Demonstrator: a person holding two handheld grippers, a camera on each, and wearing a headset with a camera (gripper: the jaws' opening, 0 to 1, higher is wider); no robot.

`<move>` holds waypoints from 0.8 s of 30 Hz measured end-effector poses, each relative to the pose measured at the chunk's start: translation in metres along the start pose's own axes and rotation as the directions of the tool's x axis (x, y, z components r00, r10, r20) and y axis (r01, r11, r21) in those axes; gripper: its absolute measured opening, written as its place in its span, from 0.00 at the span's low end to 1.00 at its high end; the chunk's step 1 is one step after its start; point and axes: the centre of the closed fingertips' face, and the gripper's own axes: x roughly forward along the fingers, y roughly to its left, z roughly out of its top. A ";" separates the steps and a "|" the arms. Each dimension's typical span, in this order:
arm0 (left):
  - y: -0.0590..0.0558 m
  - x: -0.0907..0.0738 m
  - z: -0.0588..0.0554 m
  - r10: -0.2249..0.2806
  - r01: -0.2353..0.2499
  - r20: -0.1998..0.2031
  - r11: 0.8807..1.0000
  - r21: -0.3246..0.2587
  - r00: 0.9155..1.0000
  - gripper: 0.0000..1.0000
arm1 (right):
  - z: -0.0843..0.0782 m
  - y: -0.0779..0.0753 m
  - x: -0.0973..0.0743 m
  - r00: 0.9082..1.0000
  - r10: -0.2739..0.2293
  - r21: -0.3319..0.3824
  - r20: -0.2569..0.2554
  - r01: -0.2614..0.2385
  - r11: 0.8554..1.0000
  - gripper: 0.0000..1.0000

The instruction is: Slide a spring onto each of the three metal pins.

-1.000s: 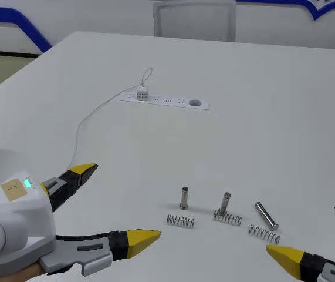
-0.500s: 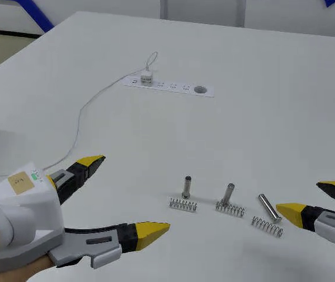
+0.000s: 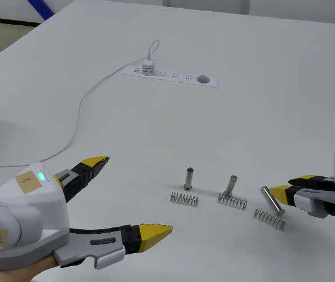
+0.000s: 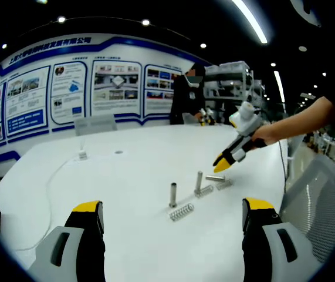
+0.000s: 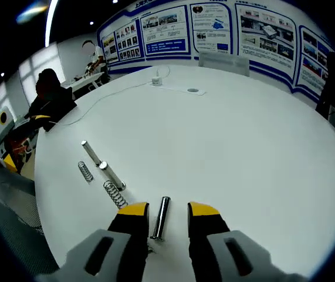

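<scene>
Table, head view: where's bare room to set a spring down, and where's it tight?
Widest bare table: between the power strip and the pins, right of the cable. A smaller patch lies between the left gripper and the springs. Crowded: along the pins and springs, where the right gripper has its fingers astride the lying pin.

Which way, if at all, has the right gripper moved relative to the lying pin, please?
Yes. In the head view the right gripper has come up and left toward the lying pin, whose end now sits between its open jaws.
</scene>
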 end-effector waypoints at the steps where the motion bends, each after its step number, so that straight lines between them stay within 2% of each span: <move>1: 0.000 0.000 0.000 0.001 -0.001 0.000 1.000 0.000 1.000 1.00 | -0.001 0.001 0.002 1.000 0.002 0.003 -0.007 -0.002 1.000 0.26; 4: 0.000 0.000 -0.001 -0.002 0.002 -0.003 1.000 -0.003 1.000 1.00 | -0.003 0.005 0.008 0.999 0.014 0.004 -0.030 -0.014 1.000 0.23; 10: 0.001 0.000 -0.001 -0.002 0.002 0.000 1.000 -0.025 1.000 0.99 | -0.007 0.006 0.017 0.997 0.006 0.015 -0.073 -0.005 1.000 0.17; 18: -0.003 0.002 -0.008 -0.014 0.014 -0.030 1.000 -0.019 0.999 0.99 | -0.014 0.005 0.024 0.993 -0.007 0.022 -0.118 0.010 1.000 0.12; 24: -0.001 0.001 -0.008 -0.008 0.007 -0.030 1.000 -0.024 1.000 0.98 | -0.012 0.004 0.023 0.993 -0.011 0.011 -0.118 0.012 1.000 0.10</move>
